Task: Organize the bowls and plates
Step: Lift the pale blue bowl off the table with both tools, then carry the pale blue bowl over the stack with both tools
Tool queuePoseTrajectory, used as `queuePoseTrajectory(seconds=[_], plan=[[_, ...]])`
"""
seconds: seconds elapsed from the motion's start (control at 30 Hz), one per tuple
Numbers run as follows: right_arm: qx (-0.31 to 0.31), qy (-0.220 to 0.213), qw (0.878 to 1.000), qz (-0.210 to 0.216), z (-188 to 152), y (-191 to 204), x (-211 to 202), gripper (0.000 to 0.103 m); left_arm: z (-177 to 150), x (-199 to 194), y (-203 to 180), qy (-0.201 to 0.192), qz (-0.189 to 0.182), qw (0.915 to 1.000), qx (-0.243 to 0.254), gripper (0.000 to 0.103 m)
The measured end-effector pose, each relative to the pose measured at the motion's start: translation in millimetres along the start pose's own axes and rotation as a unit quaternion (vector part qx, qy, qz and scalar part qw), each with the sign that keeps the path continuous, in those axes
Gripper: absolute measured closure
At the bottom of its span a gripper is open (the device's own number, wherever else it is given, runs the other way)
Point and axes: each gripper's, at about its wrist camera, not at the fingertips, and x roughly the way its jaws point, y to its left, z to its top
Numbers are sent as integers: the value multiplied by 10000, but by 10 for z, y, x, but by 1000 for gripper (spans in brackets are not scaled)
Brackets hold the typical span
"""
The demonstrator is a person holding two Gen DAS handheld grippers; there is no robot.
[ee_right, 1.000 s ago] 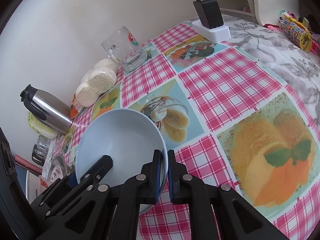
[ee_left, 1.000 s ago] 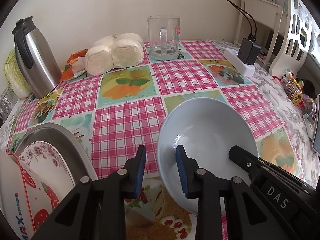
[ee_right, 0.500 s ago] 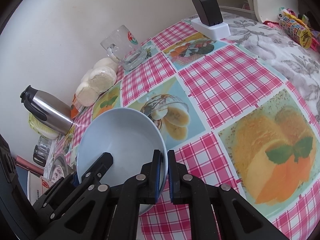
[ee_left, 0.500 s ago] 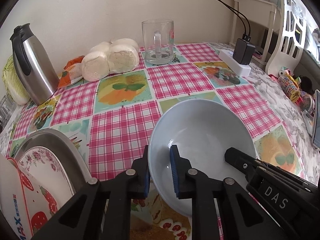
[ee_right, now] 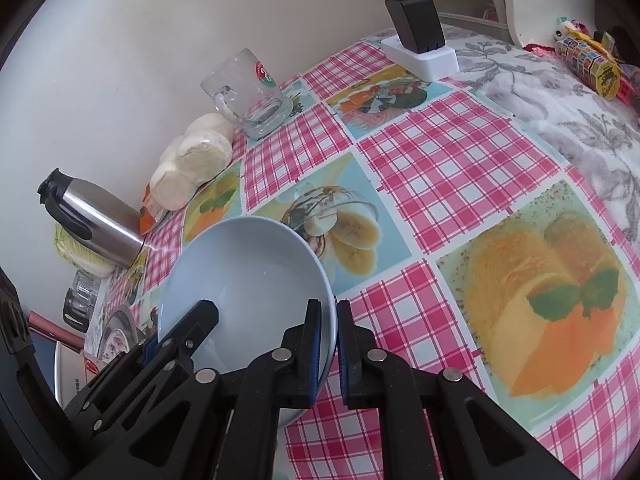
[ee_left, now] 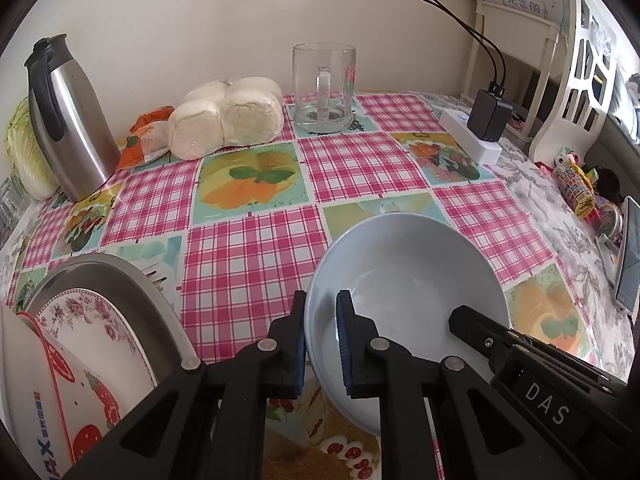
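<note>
Grippers, two of them, are clamping one pale blue bowl (ee_left: 408,264) together, left gripper (ee_left: 321,340) and right gripper (ee_right: 329,352) each pinching its rim.

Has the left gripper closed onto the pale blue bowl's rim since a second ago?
Yes. The left gripper, once open beside the pale blue bowl, now clamps its rim.

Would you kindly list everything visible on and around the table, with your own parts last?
bowl: one, pale blue, near table edge, rim held on both sides
plates: several, floral and strawberry, stacked in steel basin, left
glass mug: one, clear, by wall
buns: bagged, white, beside mug
thermos: one, steel, far left
cabbage: one, green, behind thermos
power strip: one, white, right
left tongs: black, shut on bowl
right tongs: black, shut on bowl
</note>
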Motion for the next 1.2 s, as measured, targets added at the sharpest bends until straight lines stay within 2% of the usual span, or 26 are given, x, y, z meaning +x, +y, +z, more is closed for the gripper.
queuePoseTrajectory(seconds=[0.27,0.47,0.83,1.2], plan=[[33,-11,10000,10,0,-11,-27,94,20,-32,-6,-37,-6,10000,10,89],[46,-174,9998,119,29,11,-173,94,94,-191,-11,-236,-38,9997,12,89],[-18,-801,9962,353,113,226,-728,94,299,-832,-48,-923,-109,9955,157,89],[-78,-1099,9925,538,62,506,-1137,94,332,-1393,104,-1219,-147,9923,159,89]])
